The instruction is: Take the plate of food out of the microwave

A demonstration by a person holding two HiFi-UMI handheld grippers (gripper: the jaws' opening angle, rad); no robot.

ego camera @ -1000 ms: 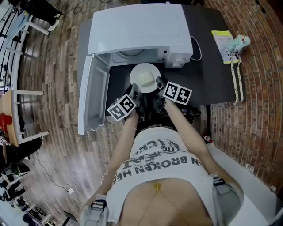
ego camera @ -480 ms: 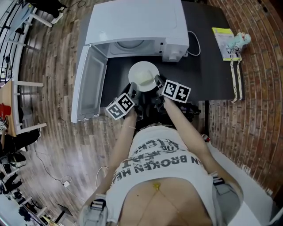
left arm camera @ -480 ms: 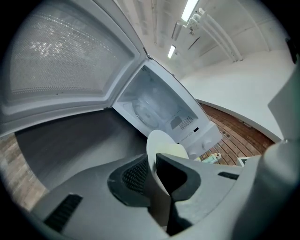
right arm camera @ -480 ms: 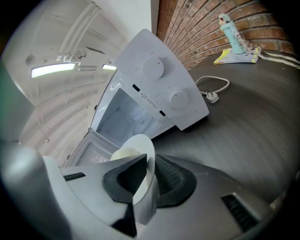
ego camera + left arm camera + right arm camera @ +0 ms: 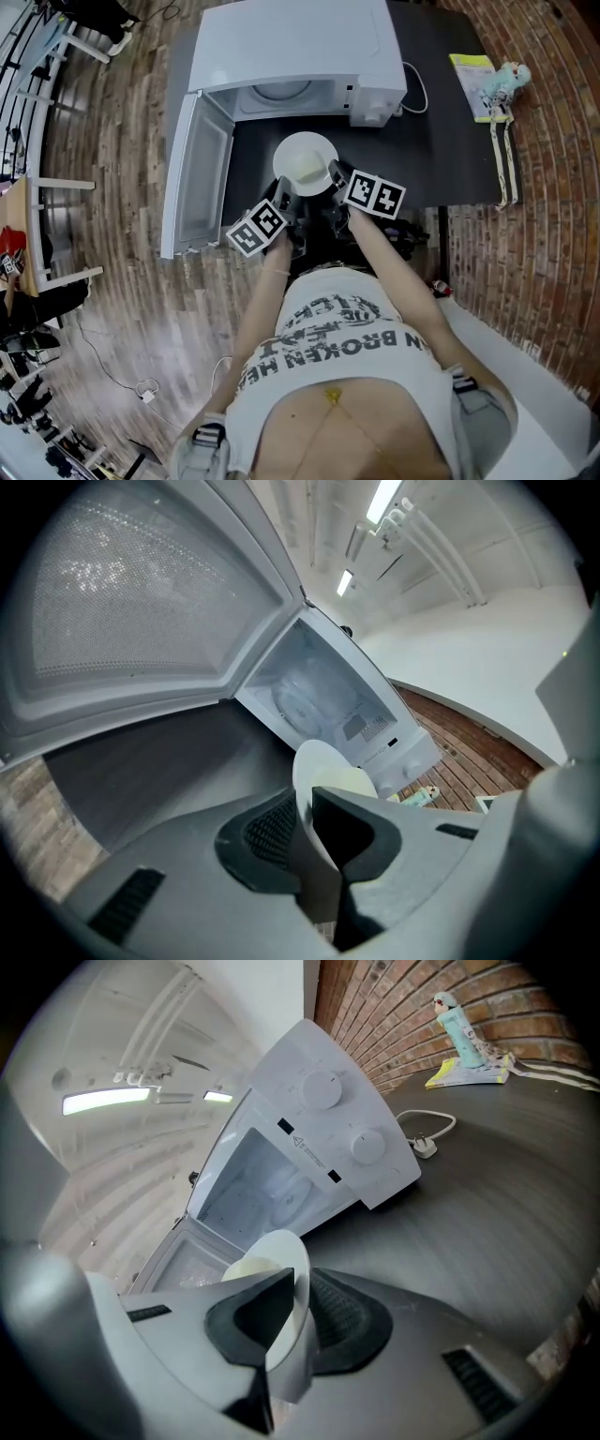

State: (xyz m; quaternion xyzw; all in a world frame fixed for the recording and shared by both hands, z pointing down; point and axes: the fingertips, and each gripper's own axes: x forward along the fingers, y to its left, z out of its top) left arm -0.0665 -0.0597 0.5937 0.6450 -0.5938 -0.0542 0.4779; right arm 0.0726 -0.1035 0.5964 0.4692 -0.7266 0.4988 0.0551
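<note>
The dark grey table (image 5: 450,150) carries a white box-shaped microwave oven (image 5: 291,47) at its 12 o'clock end. The microwave's white door (image 5: 202,183) hangs open at the 9 o'clock side, and the glass turntable shows inside the bare cavity. The round white plate with pale yellowish food (image 5: 305,161) is out of the oven, over the table just at 6 o'clock of the cavity mouth. The grey left gripper (image 5: 284,192) is clamped on the plate's rim at about 7 o'clock, with the rim wedged between its ribbed pads (image 5: 272,832). The grey right gripper (image 5: 335,178) pinches the rim at about 4 o'clock. A small pale blue doll (image 5: 506,89) lies at the table's 2 o'clock corner.
</note>
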